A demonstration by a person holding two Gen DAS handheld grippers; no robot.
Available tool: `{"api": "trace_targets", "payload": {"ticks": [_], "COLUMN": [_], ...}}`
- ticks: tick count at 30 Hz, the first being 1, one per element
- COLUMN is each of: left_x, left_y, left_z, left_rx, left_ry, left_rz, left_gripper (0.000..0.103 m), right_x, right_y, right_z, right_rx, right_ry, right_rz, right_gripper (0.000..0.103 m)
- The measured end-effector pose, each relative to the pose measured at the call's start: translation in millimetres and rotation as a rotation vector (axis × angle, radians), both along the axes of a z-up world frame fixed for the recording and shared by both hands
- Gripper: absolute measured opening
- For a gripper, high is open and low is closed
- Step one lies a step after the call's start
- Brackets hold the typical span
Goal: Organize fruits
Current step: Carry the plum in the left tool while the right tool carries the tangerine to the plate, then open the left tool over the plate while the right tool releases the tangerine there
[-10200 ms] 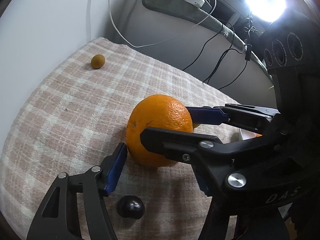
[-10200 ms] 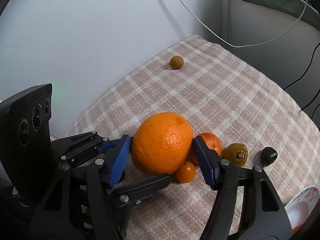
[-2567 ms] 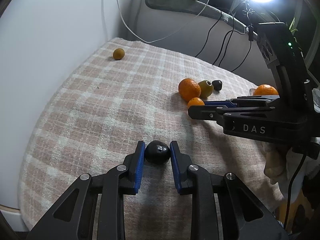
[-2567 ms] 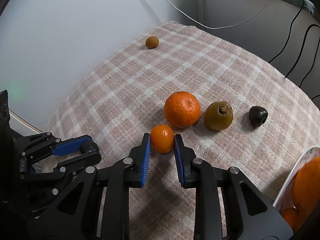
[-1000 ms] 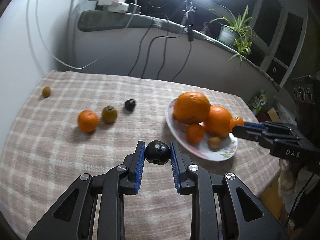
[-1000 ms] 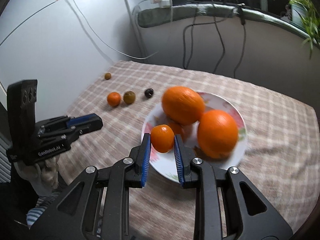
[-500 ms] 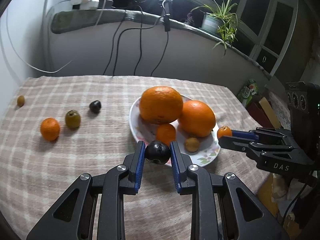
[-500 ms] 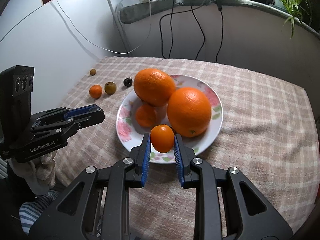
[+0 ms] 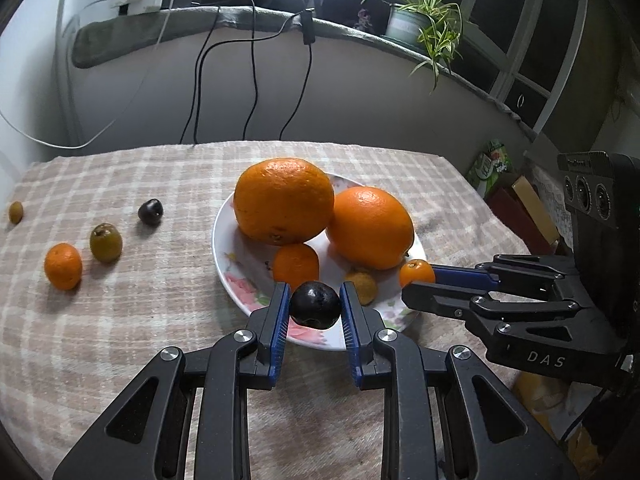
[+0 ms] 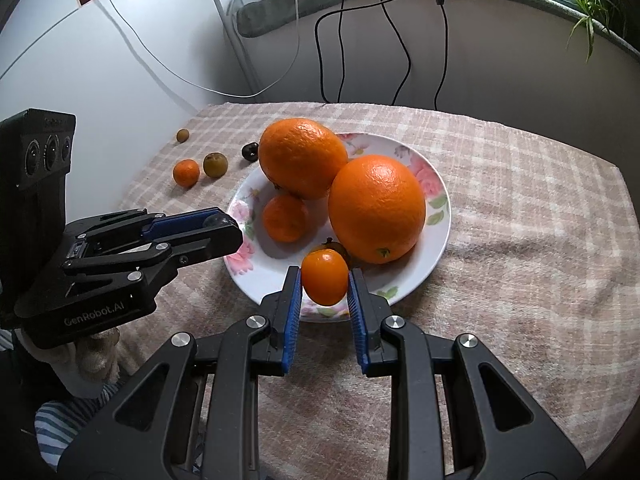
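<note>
My left gripper [image 9: 315, 309] is shut on a small dark fruit [image 9: 315, 305], held over the near rim of the floral plate [image 9: 224, 236]. My right gripper [image 10: 324, 284] is shut on a small orange kumquat [image 10: 325, 277] above the plate's [image 10: 438, 216] front edge. The plate holds two big oranges [image 9: 283, 200] [image 9: 370, 227], a small mandarin [image 9: 296, 266] and a little brownish fruit [image 9: 363, 286]. In the left wrist view the right gripper [image 9: 420, 280] comes in from the right with the kumquat [image 9: 417, 273]. The left gripper [image 10: 224, 228] shows at the left of the right wrist view.
On the checked cloth left of the plate lie a mandarin [image 9: 63, 266], a greenish-brown fruit [image 9: 105, 242], a dark fruit [image 9: 150, 211] and a small tan fruit [image 9: 15, 212]. Cables [image 9: 252, 80] hang down the wall behind. A potted plant [image 9: 424, 16] stands on the ledge.
Both grippers have come closer to the plate with their fruits; the plate now sits directly under the fingertips in both views. Neither grip has changed.
</note>
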State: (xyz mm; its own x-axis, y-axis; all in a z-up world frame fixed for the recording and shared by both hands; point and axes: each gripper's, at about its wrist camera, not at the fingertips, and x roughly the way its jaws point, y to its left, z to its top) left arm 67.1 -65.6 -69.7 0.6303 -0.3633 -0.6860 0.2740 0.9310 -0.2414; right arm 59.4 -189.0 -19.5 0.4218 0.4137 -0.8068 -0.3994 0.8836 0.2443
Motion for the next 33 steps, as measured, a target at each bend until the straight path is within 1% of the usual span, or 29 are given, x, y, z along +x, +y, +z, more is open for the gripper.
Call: {"api": "trace_targets", "payload": {"ticks": [13,15,16,21,23,24,25,26,28,30,33], "left_x": [0.8,0.7,0.5,-0.4,-1.0,-1.2,-1.3,-1.4,-1.5,-1.7,-2.6], "left_y": [-3.1,-3.6,-3.5,-4.1,-3.8,-3.4,-2.6,-2.0,-0.7,0.5,1.4], "left_z": [-0.7,-0.7,-0.4,1.2,1.3,1.5,1.8,2.1,2.8,3.7,5.2], "left_rx": [0.004,0.004,0.003,0.006,0.007,0.006,0.004,0.003,0.003,0.003,0.006], "left_ry": [0.0,-0.001,-0.005,-0.013,-0.013,-0.013,-0.013,-0.014,-0.015,-0.017,-0.022], "left_rz": [-0.006,-0.007,-0.006,-0.006,-0.005,-0.002,0.002,0.006,0.013,0.019,0.025], "left_gripper": [0.024,0.033,0.035,0.037,0.038,0.043,0.045,0.049,0.054,0.062,0.068], "right_x": [2.3,2.6,2.7,3.6,3.1,2.6,1.9,1.1,0.2,-0.1,0.0], "right_y": [4.1,4.6,4.6,4.1,4.4,4.4,3.9,3.4,2.9,2.7,3.0], "right_z": [-2.4,-2.6,-2.7,-5.2,-5.6,-5.2,-4.2,-2.9,-1.0,0.1,1.1], "right_rx": [-0.007,-0.01,-0.009,-0.014,-0.016,-0.017,-0.017,-0.017,-0.016,-0.017,-0.023], "right_ry": [-0.002,-0.003,-0.002,0.002,0.002,-0.001,-0.009,-0.018,-0.023,-0.025,-0.029], "right_rz": [0.011,0.012,0.013,0.01,0.01,0.008,0.005,0.004,0.005,0.006,0.009], "right_gripper": [0.024,0.024,0.024,0.025,0.032,0.045,0.053,0.055,0.055,0.055,0.056]}}
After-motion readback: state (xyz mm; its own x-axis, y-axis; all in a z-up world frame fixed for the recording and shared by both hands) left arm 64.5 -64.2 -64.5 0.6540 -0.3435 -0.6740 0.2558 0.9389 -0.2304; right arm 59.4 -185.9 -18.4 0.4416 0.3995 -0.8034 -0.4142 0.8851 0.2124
